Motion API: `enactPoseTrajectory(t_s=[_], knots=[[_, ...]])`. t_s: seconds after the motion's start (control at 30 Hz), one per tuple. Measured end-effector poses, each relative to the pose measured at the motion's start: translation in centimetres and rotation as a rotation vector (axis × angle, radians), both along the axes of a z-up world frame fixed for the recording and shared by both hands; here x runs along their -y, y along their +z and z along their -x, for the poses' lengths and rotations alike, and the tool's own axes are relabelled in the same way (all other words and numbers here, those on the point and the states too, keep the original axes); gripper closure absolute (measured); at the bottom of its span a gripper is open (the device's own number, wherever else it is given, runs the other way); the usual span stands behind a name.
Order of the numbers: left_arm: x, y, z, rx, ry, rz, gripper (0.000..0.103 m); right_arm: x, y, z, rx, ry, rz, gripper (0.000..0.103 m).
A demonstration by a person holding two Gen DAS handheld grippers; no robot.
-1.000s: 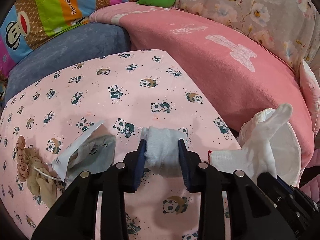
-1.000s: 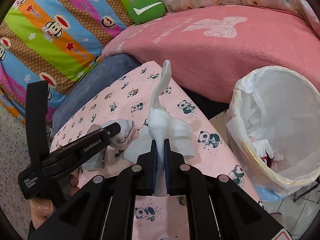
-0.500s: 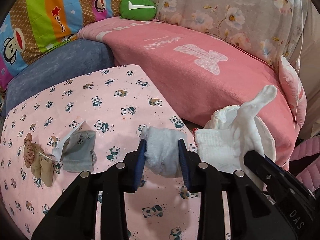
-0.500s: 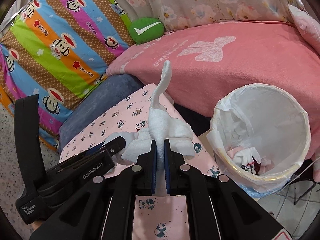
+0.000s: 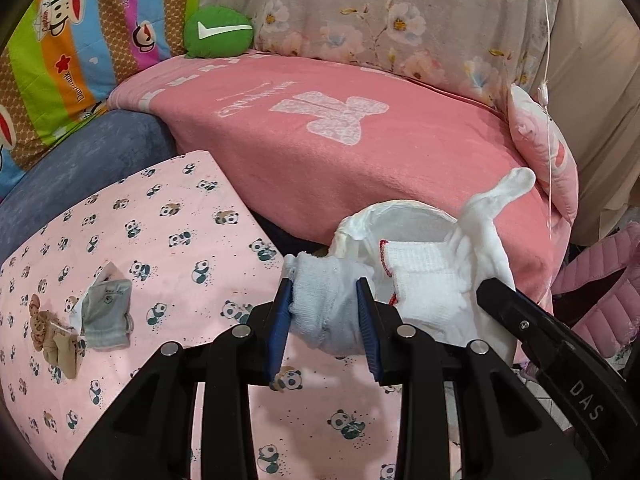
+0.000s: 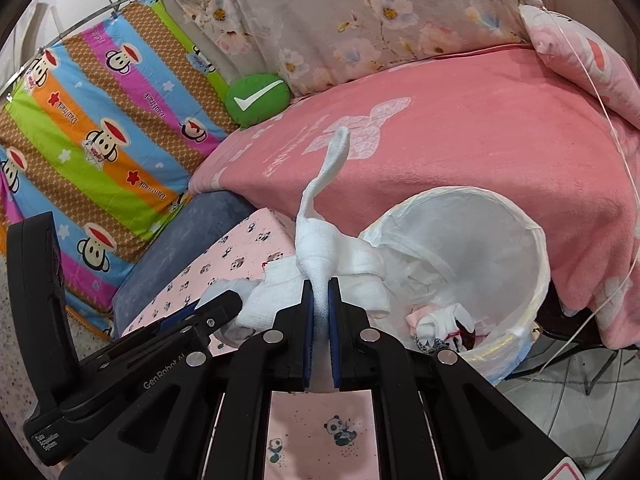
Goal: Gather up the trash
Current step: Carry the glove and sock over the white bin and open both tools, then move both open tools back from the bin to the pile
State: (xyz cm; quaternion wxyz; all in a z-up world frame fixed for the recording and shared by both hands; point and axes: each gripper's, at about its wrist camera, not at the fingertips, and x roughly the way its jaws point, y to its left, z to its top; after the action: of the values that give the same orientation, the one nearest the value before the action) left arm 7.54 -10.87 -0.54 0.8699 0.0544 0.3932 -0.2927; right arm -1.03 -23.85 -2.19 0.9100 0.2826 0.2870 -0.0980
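My left gripper [image 5: 325, 288] is shut on a pale blue-grey sock [image 5: 326, 304], held above the panda-print sheet [image 5: 168, 240]. My right gripper [image 6: 320, 288] is shut on a white glove [image 6: 320, 240] whose one finger sticks up; in the left wrist view the same white glove [image 5: 436, 280] hangs just right of the sock. A white-lined trash bin [image 6: 520, 280] stands right of the glove and holds several crumpled cloths [image 6: 440, 320]. In the left wrist view the bin's rim [image 5: 360, 224] shows behind both held items. A grey sock with a paper tag [image 5: 106, 312] and beige socks [image 5: 56, 336] lie on the sheet at left.
A pink blanket [image 5: 360, 140] covers the sofa behind the bin. A green cushion [image 5: 218, 32], a striped monkey-print cover [image 6: 100, 128] and a blue cushion [image 5: 80, 160] sit at the back left. A pink pillow [image 5: 544, 152] and a thin white cord [image 6: 624, 152] are at the right.
Both grippers have risen and moved right with their items toward the bin. The bin's opening now shows more fully in the right wrist view, and the socks on the sheet fall further behind at left.
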Motion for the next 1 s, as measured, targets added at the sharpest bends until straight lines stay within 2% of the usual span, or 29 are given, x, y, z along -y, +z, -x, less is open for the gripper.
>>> enactPoseTrajectory(t_s=[0.4, 0.6, 0.63, 0.73, 0.77, 1.0], knots=[[5.5, -0.7, 1.0, -0.034, -0.139, 0.012, 0.071, 5.9, -0.5, 3.0, 0.003, -0.114, -0.023, 0.095], [7.8, -1.1, 0.6, -0.062, -0.181, 0.031, 0.067, 8.3, -1.0, 3.8, -0.005, -0.161, -0.032, 0.095], [8.1, -1.2, 0.5, -0.065, -0.181, 0.034, 0.063, 8.5, -1.1, 3.8, -0.006, -0.165, -0.033, 0.095], [8.2, -1.2, 0.1, -0.052, -0.142, 0.040, 0.034, 9.3, -1.4, 3.8, -0.014, -0.179, -0.033, 0.095], [8.1, -1.2, 0.1, -0.043, -0.128, 0.045, 0.030, 9.5, -1.5, 3.8, -0.017, -0.183, -0.033, 0.095], [7.3, -1.8, -0.5, -0.026, -0.083, 0.002, 0.030, 10.0, -2.3, 3.0, -0.028, -0.171, -0.033, 0.095]])
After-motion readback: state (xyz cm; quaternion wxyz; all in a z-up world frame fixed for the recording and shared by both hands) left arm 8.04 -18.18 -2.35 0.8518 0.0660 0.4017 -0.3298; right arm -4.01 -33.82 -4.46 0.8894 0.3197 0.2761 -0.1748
